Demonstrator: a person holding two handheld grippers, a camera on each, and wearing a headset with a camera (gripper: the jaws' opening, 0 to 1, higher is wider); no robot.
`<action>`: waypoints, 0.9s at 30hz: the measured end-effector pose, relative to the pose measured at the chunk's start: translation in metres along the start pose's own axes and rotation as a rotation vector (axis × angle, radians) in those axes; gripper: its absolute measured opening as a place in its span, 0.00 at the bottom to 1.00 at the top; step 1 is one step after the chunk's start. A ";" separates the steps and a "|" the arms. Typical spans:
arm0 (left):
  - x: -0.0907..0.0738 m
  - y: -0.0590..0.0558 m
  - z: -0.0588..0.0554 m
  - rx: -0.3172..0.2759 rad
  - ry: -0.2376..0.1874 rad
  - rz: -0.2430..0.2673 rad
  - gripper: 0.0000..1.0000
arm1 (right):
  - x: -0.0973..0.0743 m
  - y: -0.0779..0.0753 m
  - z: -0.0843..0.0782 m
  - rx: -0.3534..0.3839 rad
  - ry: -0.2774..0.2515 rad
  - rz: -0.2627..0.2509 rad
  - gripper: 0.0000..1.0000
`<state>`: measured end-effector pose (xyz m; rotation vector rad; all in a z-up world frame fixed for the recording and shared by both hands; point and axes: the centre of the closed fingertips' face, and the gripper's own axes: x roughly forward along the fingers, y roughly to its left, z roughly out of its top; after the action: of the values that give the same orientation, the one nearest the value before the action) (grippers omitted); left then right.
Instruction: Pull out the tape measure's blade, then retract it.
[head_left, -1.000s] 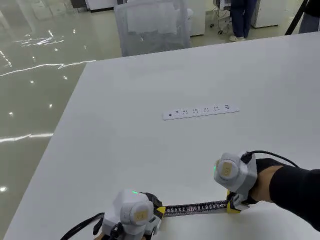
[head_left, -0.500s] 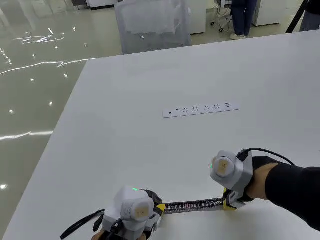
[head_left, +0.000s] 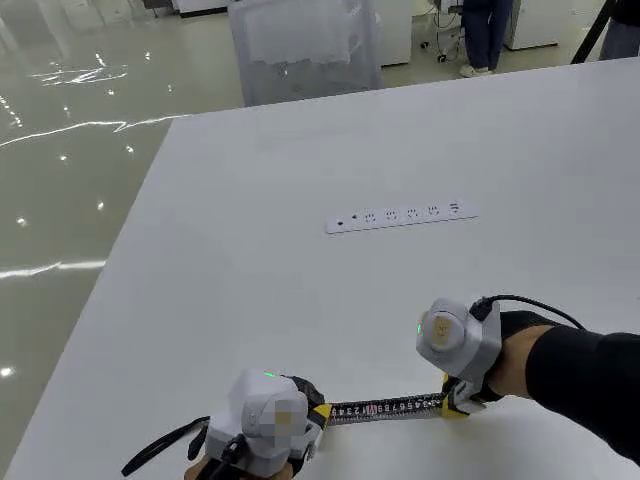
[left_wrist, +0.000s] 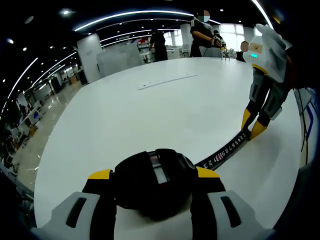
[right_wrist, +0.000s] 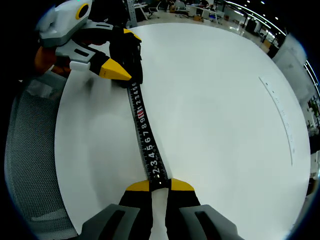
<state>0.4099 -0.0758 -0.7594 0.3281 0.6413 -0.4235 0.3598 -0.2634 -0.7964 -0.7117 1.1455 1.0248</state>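
Grey-white left gripper (left_wrist: 154, 175), right gripper (right_wrist: 160, 186) — yellow-tipped jaws, black cable (head_left: 522, 300), black sleeve (head_left: 590, 380)

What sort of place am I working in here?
Probably an open-plan office or lab hall: a big white table with a power strip on it, a glossy floor, and long ceiling lights over people standing beyond.

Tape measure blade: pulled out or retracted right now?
Pulled out. A numbered stretch of blade spans from the black case in the left gripper to the right gripper, shut on its end.
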 end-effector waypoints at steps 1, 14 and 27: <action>0.000 0.000 0.000 0.001 -0.001 0.000 0.55 | 0.000 0.000 0.000 -0.001 0.003 -0.001 0.03; 0.000 0.000 0.000 -0.005 -0.004 0.003 0.55 | 0.002 0.001 0.005 -0.007 -0.001 -0.004 0.03; 0.001 0.000 0.000 -0.004 0.004 0.000 0.55 | 0.005 0.002 0.016 -0.008 -0.011 -0.005 0.03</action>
<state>0.4107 -0.0759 -0.7595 0.3250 0.6460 -0.4213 0.3641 -0.2471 -0.7963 -0.7145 1.1304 1.0279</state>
